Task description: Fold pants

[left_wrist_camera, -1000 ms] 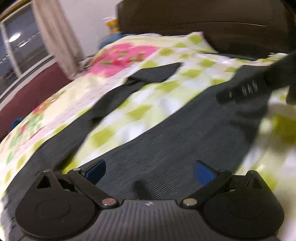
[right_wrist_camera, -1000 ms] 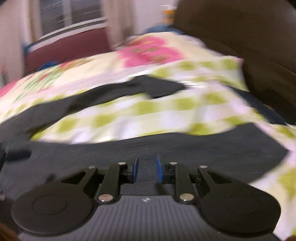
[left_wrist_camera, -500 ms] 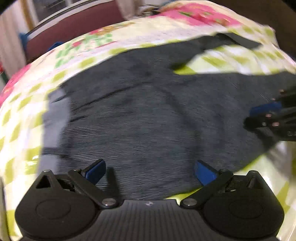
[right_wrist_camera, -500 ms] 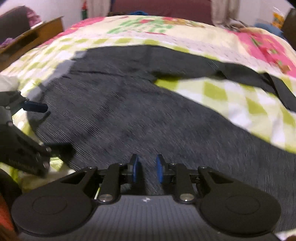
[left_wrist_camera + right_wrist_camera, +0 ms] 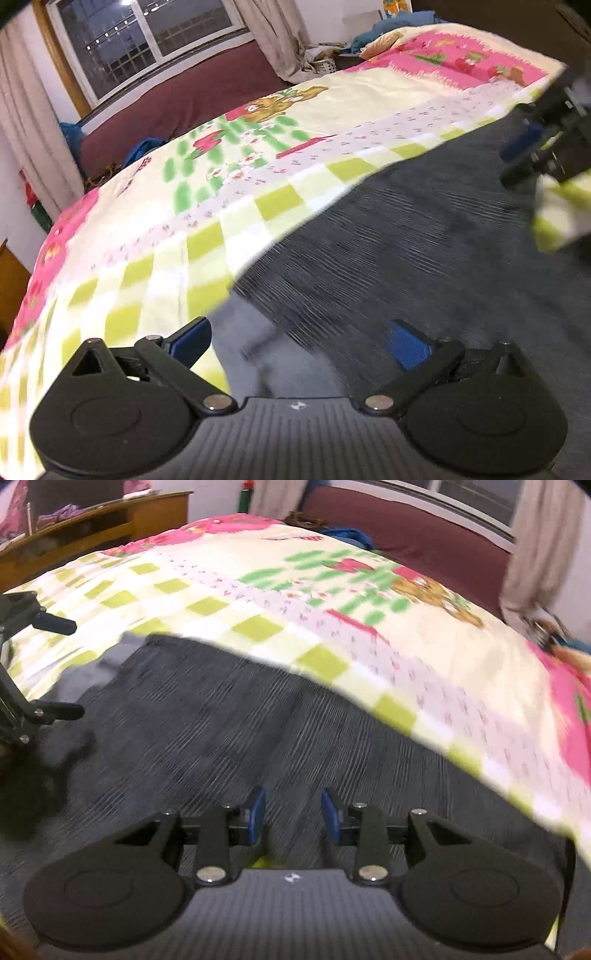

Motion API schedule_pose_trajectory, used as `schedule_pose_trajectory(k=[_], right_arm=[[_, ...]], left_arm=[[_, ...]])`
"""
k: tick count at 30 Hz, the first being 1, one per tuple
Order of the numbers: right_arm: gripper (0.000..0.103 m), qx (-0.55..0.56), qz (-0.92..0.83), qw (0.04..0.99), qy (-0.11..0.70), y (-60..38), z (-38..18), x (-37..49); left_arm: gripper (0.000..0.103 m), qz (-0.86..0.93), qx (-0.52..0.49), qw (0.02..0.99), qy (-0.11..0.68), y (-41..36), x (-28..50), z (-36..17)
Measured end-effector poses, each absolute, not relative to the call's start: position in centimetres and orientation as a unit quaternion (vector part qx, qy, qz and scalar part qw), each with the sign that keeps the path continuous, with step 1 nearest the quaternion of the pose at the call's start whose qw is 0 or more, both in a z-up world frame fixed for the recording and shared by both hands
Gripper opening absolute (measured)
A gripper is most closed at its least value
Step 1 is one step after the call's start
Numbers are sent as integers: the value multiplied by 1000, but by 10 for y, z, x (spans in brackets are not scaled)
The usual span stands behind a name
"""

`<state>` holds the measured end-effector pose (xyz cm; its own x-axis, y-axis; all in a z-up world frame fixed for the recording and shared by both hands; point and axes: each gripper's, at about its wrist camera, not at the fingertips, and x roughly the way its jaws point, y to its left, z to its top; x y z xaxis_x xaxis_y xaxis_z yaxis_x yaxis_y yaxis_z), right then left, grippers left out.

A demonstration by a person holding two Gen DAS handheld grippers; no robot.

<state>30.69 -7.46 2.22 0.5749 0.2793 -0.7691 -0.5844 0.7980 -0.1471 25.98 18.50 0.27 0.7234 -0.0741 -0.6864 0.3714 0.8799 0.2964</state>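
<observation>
Dark grey pants point(image 5: 424, 258) lie spread on a bed with a colourful quilt point(image 5: 258, 155). My left gripper point(image 5: 299, 341) is open, low over the waistband end, where a lighter grey band point(image 5: 258, 350) shows. My right gripper point(image 5: 291, 814) hovers close over the pants point(image 5: 258, 731) with its blue pads point(image 5: 256, 812) a narrow gap apart and nothing between them. Each gripper shows in the other's view: the right one at the far right point(image 5: 546, 147), the left one at the left edge point(image 5: 26, 686).
The quilt point(image 5: 369, 602) stretches beyond the pants. A dark red couch point(image 5: 177, 96) and a window point(image 5: 147, 40) lie behind the bed. A wooden desk point(image 5: 92, 528) stands at the far left of the right wrist view.
Both grippers have swung round from the pant legs to the waist end. The right gripper's pads have opened a little. The views are motion-blurred.
</observation>
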Motion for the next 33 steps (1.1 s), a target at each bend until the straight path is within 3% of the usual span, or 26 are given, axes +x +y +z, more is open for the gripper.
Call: schedule_pose_trajectory(k=[8, 13, 18, 20, 23, 26, 27, 28, 29, 32, 33], right_arm=[[35, -266, 291, 824, 408, -53, 2, 408], [42, -315, 319, 760, 471, -35, -27, 438], [55, -344, 325, 744, 473, -25, -39, 446], [56, -344, 328, 740, 475, -26, -38, 447], [53, -332, 320, 743, 485, -26, -42, 449], [31, -308, 320, 752, 487, -28, -38, 442], [21, -313, 317, 756, 480, -28, -36, 436], [14, -321, 308, 761, 473, -27, -34, 431], [1, -327, 297, 767, 465, -26, -30, 425], [1, -291, 302, 790, 447, -32, -11, 403], [1, -285, 310, 793, 440, -34, -5, 393]], left_arm=[[103, -174, 179, 881, 402, 211, 344, -15], [103, -217, 164, 858, 435, 220, 368, -26], [103, -236, 178, 837, 461, 221, 381, -39], [103, -234, 171, 838, 462, 222, 384, -39], [103, -236, 168, 840, 459, 221, 387, -44], [102, -230, 144, 843, 465, 225, 391, -48], [90, -226, 145, 846, 461, 226, 390, -45], [66, -228, 139, 847, 460, 226, 388, -41], [57, -219, 141, 852, 455, 226, 386, -36], [28, -190, 184, 862, 432, 220, 369, -27], [26, -188, 189, 864, 428, 220, 364, -25]])
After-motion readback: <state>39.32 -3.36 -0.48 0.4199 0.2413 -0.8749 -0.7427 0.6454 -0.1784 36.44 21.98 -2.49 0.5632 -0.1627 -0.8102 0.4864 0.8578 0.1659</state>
